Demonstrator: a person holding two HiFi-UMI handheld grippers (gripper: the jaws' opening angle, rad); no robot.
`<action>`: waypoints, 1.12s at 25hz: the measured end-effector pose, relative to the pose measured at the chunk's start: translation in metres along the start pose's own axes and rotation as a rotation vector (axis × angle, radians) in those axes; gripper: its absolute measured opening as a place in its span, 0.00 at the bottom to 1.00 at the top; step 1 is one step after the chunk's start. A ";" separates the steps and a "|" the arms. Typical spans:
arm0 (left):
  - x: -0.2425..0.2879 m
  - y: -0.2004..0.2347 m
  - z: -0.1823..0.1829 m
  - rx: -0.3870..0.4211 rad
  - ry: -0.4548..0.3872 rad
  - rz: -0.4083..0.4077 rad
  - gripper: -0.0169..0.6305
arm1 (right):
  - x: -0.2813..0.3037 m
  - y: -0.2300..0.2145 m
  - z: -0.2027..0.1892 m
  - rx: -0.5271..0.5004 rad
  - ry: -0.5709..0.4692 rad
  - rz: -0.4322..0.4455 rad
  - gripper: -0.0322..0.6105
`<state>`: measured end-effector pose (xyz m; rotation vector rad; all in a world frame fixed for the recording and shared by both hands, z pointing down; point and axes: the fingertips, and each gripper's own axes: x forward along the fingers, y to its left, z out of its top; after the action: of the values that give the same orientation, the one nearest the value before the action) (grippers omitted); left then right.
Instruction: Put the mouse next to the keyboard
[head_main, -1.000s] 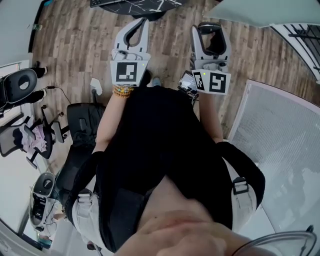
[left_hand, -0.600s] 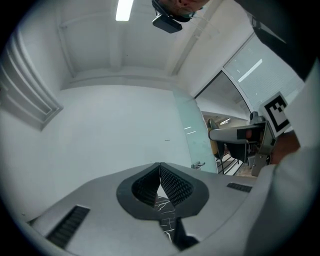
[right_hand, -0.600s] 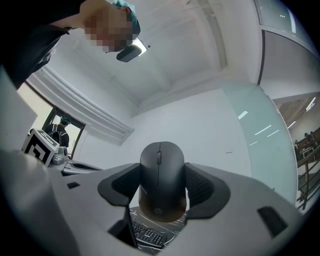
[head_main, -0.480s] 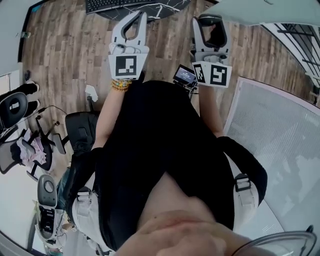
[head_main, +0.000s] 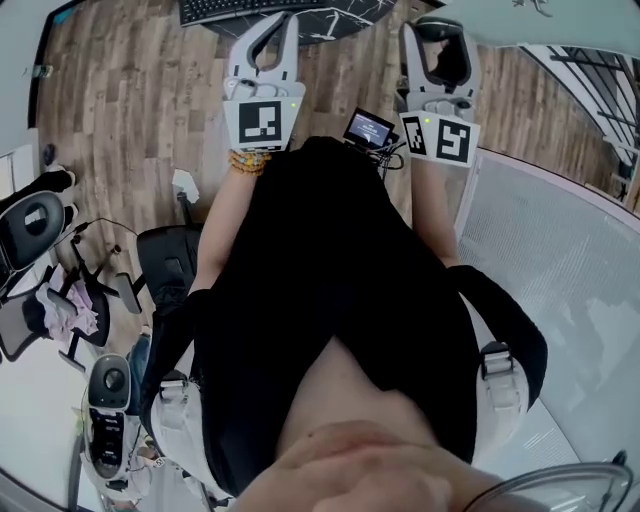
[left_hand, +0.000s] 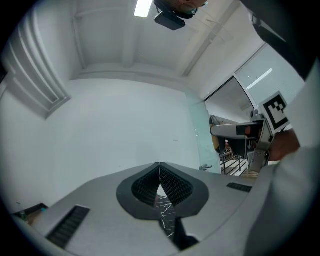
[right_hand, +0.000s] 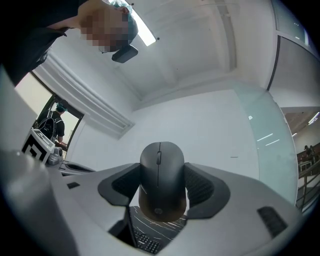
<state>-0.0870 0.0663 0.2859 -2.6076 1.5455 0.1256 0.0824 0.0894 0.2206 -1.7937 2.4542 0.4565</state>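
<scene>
The right gripper (head_main: 440, 35) held the mouse (right_hand: 161, 180) between its jaws, which pressed on its two sides, so the mouse was in the air and not yet on any surface. Its long axis ran along the jaws, with the wheel end away from the gripper's camera and the rounded back end towards it. In the right gripper view, under the mouse, a corner of the keyboard (right_hand: 142, 243) appeared on a black mat (right_hand: 167, 224) with white veins, low in the picture, while most of this view was wall and ceiling. I judged from this that the gripper was tilted upward and would need to tip down. In the head view the keyboard (head_main: 245, 8) lay at the top edge, its long axis from left to right, ahead of the right gripper and to its left. The place for the mouse therefore seemed to be forward and a little left, at the keyboard's right end. The left gripper (left_hand: 160, 172) was empty, with its jaws closed on each other. It pointed almost at the keyboard and was nearer to it, but the right one carried the mouse.
</scene>
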 end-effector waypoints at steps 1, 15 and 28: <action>0.000 0.004 -0.002 -0.010 0.002 0.001 0.05 | 0.004 0.002 -0.001 -0.004 0.003 -0.002 0.50; 0.043 0.026 -0.025 -0.003 0.044 -0.025 0.05 | 0.049 -0.018 -0.025 0.020 -0.021 -0.048 0.50; 0.151 0.038 -0.043 0.101 0.066 -0.035 0.05 | 0.108 -0.098 -0.076 0.053 -0.066 -0.123 0.50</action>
<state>-0.0472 -0.0885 0.3073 -2.5836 1.4841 -0.0412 0.1496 -0.0583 0.2496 -1.8633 2.2752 0.4294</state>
